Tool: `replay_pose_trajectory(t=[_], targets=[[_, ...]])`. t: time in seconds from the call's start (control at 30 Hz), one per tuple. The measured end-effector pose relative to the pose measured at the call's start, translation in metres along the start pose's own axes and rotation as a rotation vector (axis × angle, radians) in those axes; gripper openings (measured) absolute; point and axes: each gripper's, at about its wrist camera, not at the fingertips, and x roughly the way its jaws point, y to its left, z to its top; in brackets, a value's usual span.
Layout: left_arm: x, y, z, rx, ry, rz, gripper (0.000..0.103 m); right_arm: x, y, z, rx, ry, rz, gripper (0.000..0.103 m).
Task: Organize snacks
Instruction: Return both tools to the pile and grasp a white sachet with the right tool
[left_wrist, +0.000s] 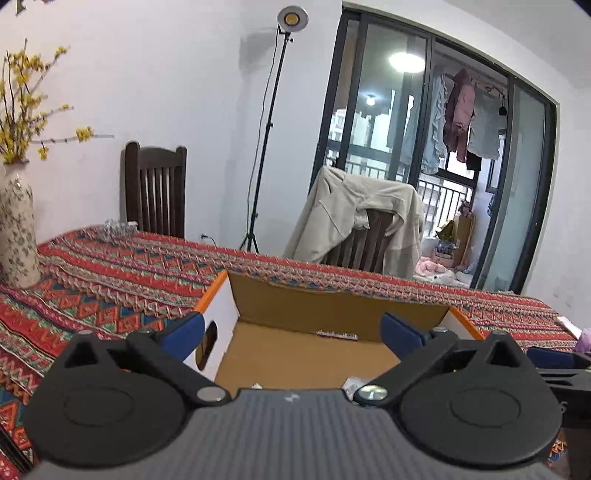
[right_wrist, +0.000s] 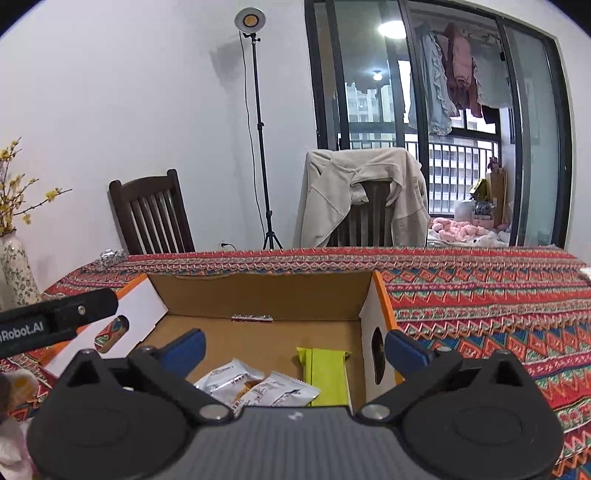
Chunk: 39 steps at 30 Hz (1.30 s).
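An open cardboard box (left_wrist: 332, 314) with white and orange sides stands on the patterned tablecloth; it also shows in the right wrist view (right_wrist: 258, 295). Inside it lie two silver-white snack packets (right_wrist: 258, 387) and a lime-green packet (right_wrist: 325, 373). My left gripper (left_wrist: 293, 332) is open and empty, over the box's near edge. My right gripper (right_wrist: 295, 349) is open and empty, above the box's near right part, over the packets. A black bar (right_wrist: 62, 314) of the left gripper shows at left in the right wrist view.
A floral vase (left_wrist: 16, 236) with yellow flowers stands at the table's left. Two dark wooden chairs (right_wrist: 147, 214) stand behind the table, one draped with a beige jacket (right_wrist: 362, 192). A lamp stand (right_wrist: 262, 147) rises by the wall. A pale bag (right_wrist: 14, 424) lies at near left.
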Motion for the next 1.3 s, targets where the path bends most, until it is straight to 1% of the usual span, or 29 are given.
replay_pose_trajectory(t=[0.07, 0.27, 0.43, 0.6, 0.97, 1.17, 1.3], targets=[[-0.005, -0.002, 0.004, 0.008, -0.003, 0.014, 0.103, -0.009, 0.002, 0.004, -0.014, -0.019, 0.001, 0.103], [-0.038, -0.002, 0.013, 0.002, -0.036, -0.006, 0.103, -0.042, 0.008, 0.012, -0.046, -0.063, -0.001, 0.103], [-0.069, 0.002, 0.015, 0.007, -0.049, -0.016, 0.103, -0.071, 0.012, 0.008, -0.059, -0.074, -0.005, 0.103], [-0.099, 0.008, 0.011, 0.013, -0.052, -0.025, 0.103, -0.099, 0.013, -0.005, -0.065, -0.068, -0.003, 0.103], [-0.143, 0.029, -0.021, 0.009, 0.022, -0.063, 0.103, -0.145, 0.021, -0.047, -0.084, -0.008, 0.024, 0.103], [-0.151, 0.038, -0.043, 0.031, 0.072, -0.07, 0.103, -0.157, 0.021, -0.074, -0.088, 0.049, 0.049, 0.103], [-0.156, 0.043, -0.059, 0.045, 0.109, -0.08, 0.103, -0.164, 0.021, -0.091, -0.095, 0.09, 0.05, 0.103]])
